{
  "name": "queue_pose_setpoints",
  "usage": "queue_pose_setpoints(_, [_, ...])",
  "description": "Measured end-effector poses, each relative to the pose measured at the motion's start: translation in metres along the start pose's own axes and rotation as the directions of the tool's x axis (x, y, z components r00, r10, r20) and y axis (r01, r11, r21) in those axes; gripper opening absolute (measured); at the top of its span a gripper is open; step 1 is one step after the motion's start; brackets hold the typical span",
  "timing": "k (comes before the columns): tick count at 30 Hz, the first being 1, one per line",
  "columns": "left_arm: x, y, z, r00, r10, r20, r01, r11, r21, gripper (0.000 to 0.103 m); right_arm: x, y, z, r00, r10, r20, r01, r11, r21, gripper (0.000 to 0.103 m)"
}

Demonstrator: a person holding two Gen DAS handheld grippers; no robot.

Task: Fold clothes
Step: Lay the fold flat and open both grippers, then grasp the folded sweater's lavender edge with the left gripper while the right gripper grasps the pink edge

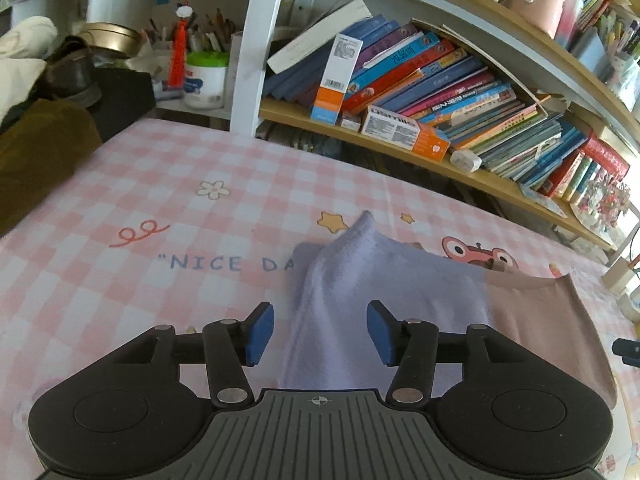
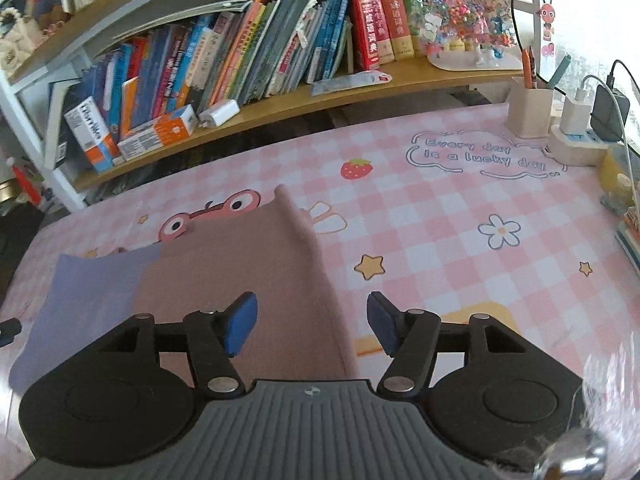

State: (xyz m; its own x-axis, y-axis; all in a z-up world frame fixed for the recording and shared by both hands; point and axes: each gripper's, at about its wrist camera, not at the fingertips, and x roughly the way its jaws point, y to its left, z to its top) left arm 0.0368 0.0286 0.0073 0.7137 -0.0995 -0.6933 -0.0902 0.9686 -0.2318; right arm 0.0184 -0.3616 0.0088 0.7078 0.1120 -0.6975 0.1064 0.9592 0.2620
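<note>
Blue-padded fingers of the left gripper stand wide apart with nothing between the pads, poised over the lavender end of a two-tone garment spread on a pink checked tablecloth. That lavender cloth rises in a soft ridge running away from the camera between the open jaws, its far tip lifted off the table near a yellow star print; the printed words "NICE DA" are partly covered by its left edge. To the right the garment turns dusty pink and lies flat. From the right wrist, the right gripper is likewise spread wide and holds nothing, set above the garment's pink section, whose right edge is folded up into a raised ridge that passes between the two pads; whether either pad touches the fabric cannot be told. Lavender fabric lies flat at the far left of that view. Beyond the cloth, a wooden bookshelf is crowded with leaning books, and a power strip with chargers sits beside a pen holder at the table's far right corner.
</note>
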Motion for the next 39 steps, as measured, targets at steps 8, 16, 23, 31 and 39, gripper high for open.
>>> queue_pose_setpoints(8, [-0.041,-0.044,-0.031,0.997,0.069,0.019,-0.068,0.996,-0.053,0.063,-0.018,-0.017,-0.014,0.997,0.065,-0.034,-0.069,0.991,-0.114,0.068])
queue_pose_setpoints(16, [-0.074,-0.081,-0.070,0.990,0.137,0.024,-0.133,0.984,-0.120,0.074,-0.031,-0.031,-0.025,0.988,0.132,-0.078,-0.147,0.961,-0.233,0.079])
queue_pose_setpoints(23, [-0.087,-0.096,-0.093,0.977,0.209,-0.030,-0.211,0.968,-0.134,0.084,-0.033,-0.035,-0.051,0.974,0.154,-0.164,-0.195,0.944,-0.268,0.087])
queue_pose_setpoints(31, [-0.083,-0.076,-0.093,0.985,0.153,-0.081,-0.170,0.941,-0.291,0.087,-0.037,-0.024,-0.065,0.966,0.153,-0.211,-0.218,0.917,-0.333,0.091])
queue_pose_setpoints(39, [-0.061,-0.034,-0.085,0.992,0.098,-0.075,-0.122,0.872,-0.474,0.087,-0.034,-0.016,-0.063,0.973,0.115,-0.201,-0.178,0.928,-0.326,0.092])
